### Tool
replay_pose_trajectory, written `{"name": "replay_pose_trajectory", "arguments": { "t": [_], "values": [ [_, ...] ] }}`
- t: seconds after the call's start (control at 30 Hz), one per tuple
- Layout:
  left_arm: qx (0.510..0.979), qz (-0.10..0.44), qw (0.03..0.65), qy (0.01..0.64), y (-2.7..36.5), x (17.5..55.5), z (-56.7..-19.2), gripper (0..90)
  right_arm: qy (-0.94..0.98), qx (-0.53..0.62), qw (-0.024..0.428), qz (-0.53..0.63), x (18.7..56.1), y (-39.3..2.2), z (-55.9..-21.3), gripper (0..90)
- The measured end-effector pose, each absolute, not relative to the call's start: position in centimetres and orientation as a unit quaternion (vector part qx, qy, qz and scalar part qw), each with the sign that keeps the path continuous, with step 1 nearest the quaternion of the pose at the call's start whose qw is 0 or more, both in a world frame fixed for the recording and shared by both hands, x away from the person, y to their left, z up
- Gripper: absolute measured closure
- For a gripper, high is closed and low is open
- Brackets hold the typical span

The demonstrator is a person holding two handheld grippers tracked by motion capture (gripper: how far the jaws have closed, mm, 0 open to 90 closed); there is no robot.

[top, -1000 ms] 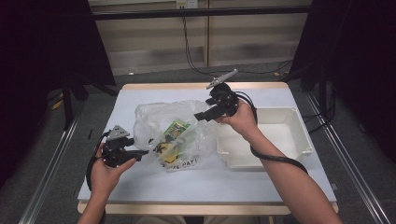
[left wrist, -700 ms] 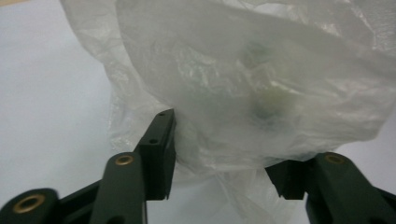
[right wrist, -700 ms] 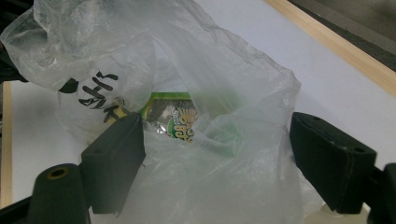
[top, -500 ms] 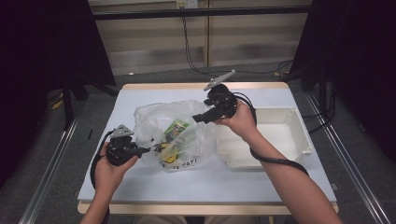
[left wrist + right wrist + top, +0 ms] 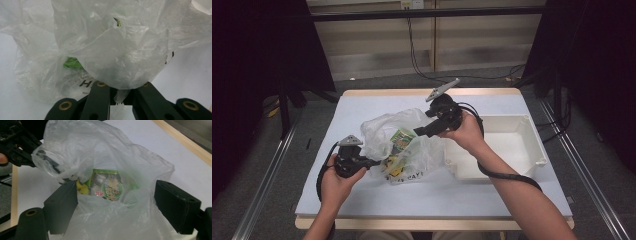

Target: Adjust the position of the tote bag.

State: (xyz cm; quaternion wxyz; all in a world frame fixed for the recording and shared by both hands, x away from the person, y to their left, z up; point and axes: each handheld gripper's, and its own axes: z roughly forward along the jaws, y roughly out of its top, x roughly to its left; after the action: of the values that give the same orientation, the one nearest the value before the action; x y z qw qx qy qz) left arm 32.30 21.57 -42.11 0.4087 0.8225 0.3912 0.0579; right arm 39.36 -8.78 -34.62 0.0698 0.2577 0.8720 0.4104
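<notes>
Two grippers are held at a clear plastic bag (image 5: pixel 404 150) that lies on the white table (image 5: pixel 362 107), just left of a white bin (image 5: pixel 512 145). The left gripper (image 5: pixel 121 93) has just been closing, and its jaws are now clamped on a fold of the bag's film at the bag's near-left edge. The right gripper (image 5: pixel 116 205) is held at the bag's far side — its jaws stand apart, with loose film bulging between them. A green-labelled packet (image 5: pixel 110 185) is seen through the plastic — inside the bag, near its middle.
</notes>
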Motion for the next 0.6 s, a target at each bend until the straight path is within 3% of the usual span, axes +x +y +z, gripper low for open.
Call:
{"name": "replay_pose_trajectory", "arguments": {
  "t": [0.6],
  "values": [
    [0.818, 0.054, 0.412, 0.397, 21.5, 32.8, -42.2, 87.4, 0.887, 0.238, 0.054, 0.392, 39.0, -6.6, -36.3, 19.0]
  ]
}}
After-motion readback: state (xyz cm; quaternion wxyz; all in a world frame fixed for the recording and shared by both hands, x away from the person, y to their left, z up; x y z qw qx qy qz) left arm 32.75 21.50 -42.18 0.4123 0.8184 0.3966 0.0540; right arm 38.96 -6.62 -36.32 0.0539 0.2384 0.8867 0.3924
